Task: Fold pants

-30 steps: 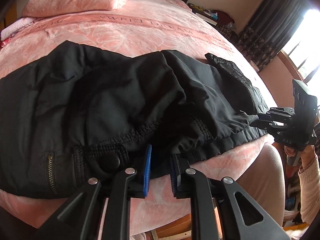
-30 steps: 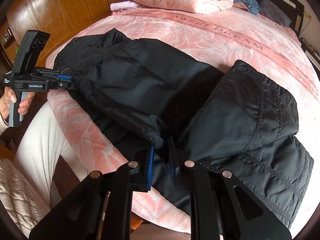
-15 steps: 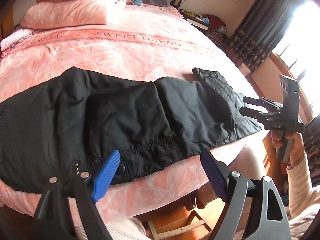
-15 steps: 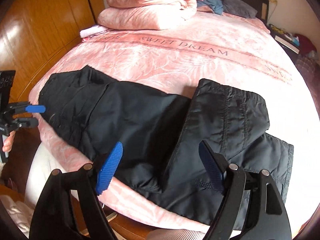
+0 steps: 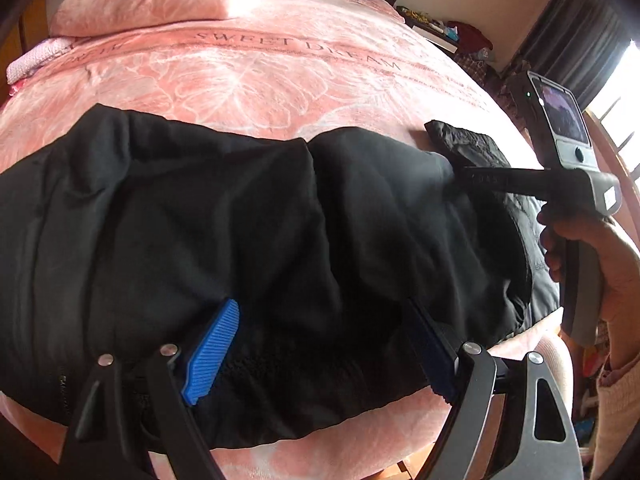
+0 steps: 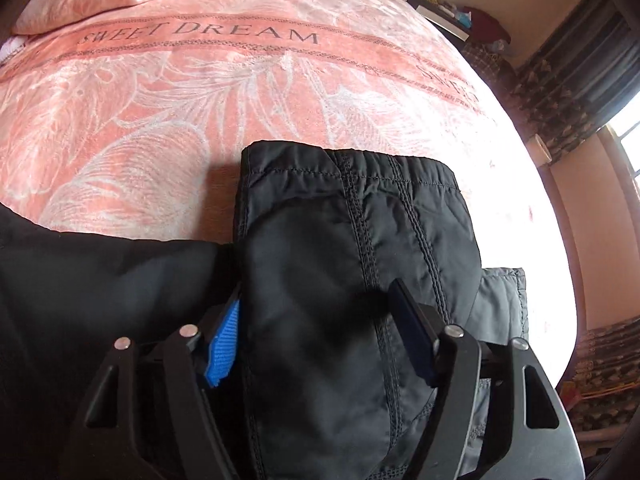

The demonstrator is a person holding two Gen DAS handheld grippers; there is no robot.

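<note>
The left claw (image 5: 320,354) stands wide open just above the black pants (image 5: 240,240), gripping nothing; its jaws have just been opening. The right claw (image 6: 320,340) has just been closing and straddles a folded leg section, yet whether its pads press the cloth is hard to make out. The pants' near hem is hidden behind the claws, and the left end is cut off by the frame. The padded, stitched pants lie crumpled along the near edge of the bed (image 5: 280,80), one leg doubled back. A hand (image 5: 592,256) grips the right claw's handle, pointing it steeply down.
</note>
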